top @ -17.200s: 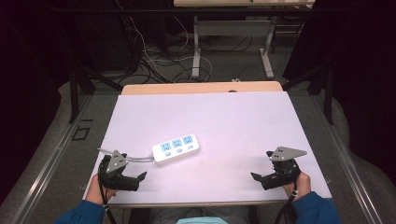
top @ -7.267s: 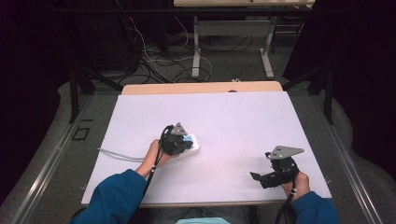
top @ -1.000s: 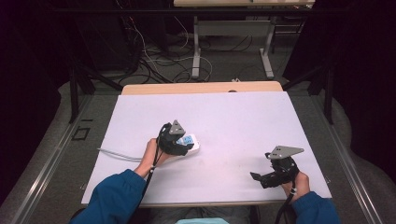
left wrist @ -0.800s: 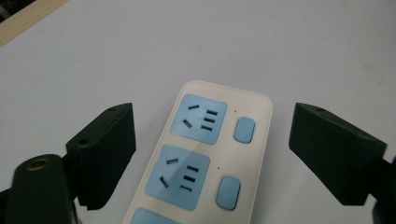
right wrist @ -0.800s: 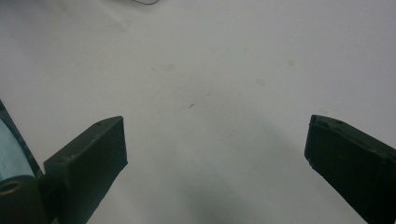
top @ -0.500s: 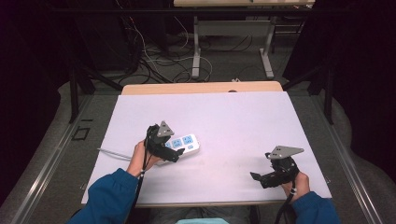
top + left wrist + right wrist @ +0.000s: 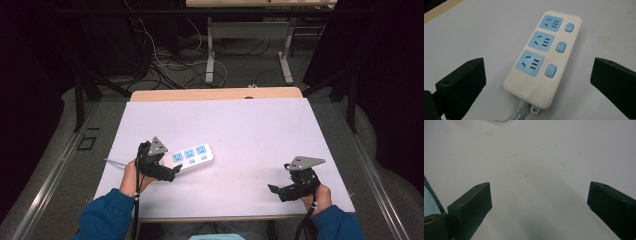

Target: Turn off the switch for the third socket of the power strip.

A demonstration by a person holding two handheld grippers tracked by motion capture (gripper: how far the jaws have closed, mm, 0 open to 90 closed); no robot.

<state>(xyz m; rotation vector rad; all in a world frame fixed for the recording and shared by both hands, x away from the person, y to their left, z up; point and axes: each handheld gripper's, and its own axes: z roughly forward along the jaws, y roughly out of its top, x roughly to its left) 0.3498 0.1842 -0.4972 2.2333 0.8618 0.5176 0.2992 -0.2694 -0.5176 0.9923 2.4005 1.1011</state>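
A white power strip with three blue sockets and three blue switches lies flat on the white table, left of centre. My left gripper sits at the strip's near-left end, pointing at it. In the left gripper view the strip lies ahead of and between the wide-apart jaws, and my left gripper touches nothing; its jaws have just been opening. My right gripper rests at the front right, open over bare table.
The strip's white cable runs off to the left across the table; its root shows in the left gripper view. A wooden edge borders the table's far side. Desk legs and loose cables stand on the floor beyond.
My left gripper has drawn back to the left, off the power strip, and its jaws have spread. The strip now lies uncovered on the table. The right gripper has stayed put.
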